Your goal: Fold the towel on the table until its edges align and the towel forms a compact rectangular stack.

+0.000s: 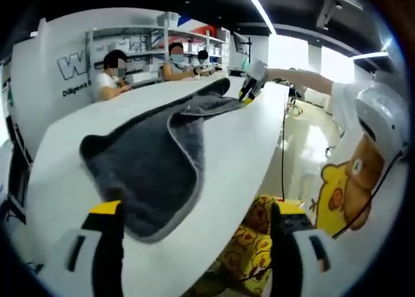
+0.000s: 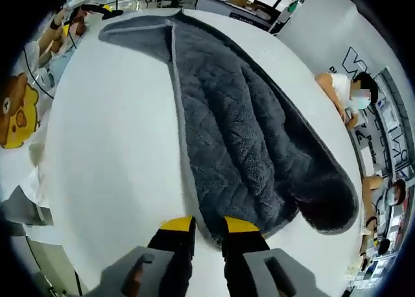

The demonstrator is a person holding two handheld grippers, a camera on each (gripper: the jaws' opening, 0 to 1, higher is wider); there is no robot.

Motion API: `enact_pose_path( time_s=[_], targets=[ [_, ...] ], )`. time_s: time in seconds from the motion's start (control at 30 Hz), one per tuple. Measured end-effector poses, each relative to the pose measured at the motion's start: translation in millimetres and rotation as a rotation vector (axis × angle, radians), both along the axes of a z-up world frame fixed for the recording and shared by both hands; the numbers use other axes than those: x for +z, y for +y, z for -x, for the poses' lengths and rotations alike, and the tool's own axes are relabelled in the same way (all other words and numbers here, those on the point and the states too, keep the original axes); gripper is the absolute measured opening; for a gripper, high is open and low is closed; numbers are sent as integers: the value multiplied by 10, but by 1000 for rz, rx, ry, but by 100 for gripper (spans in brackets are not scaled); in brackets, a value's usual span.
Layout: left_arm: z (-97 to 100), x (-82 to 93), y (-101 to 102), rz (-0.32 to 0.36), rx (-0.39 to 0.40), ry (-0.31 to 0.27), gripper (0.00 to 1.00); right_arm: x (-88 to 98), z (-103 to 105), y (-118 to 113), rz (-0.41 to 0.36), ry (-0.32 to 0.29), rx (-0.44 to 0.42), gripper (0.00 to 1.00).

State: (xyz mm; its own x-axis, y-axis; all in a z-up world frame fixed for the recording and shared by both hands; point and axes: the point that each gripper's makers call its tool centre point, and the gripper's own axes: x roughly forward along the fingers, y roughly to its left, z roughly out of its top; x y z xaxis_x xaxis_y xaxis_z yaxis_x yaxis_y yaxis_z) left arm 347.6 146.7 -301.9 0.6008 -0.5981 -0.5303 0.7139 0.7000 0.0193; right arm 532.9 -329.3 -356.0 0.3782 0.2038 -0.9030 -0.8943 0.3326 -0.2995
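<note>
A: Left gripper view?
B: Your left gripper [image 1: 194,229] has jaws spread wide, holding nothing, hovering over the towel [image 1: 155,157] on the table [image 1: 253,135].
A: Right gripper view?
B: Your right gripper [image 2: 209,227] pinches the towel's [image 2: 246,148] near edge.

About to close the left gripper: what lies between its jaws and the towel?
In the left gripper view, the left gripper has nothing between it and the towel except bare white table.

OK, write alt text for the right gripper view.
A grey towel, folded lengthwise, stretches across a white table, with the right gripper closed on its near edge. At the far end, the left gripper sits by the towel's other corner, and people sit along the table's right side.
</note>
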Motion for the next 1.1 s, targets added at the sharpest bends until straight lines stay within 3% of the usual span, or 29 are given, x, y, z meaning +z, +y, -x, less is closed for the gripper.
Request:
enact_pose_path(
  time_s=[0.07,0.23,0.73,0.9,1.1],
  targets=[
    [-4,-2,-1,1,-1,1,99,-23,15,-1,17,5,21,6],
    [-42,-22,6,-11,-1,8,99,38,63,-7,15,-11,42,3],
    [-76,-32,-46,-9,-6,10,99,799,285,-123,-84,-205,80,2],
    [-61,-14,-76,-12,-15,6,99,1012,437,-306,-94,-246,82,2],
    [-41,7,-98,-15,-22,1,99,1193,660,-680,-121,-269,49,2]
  ],
)
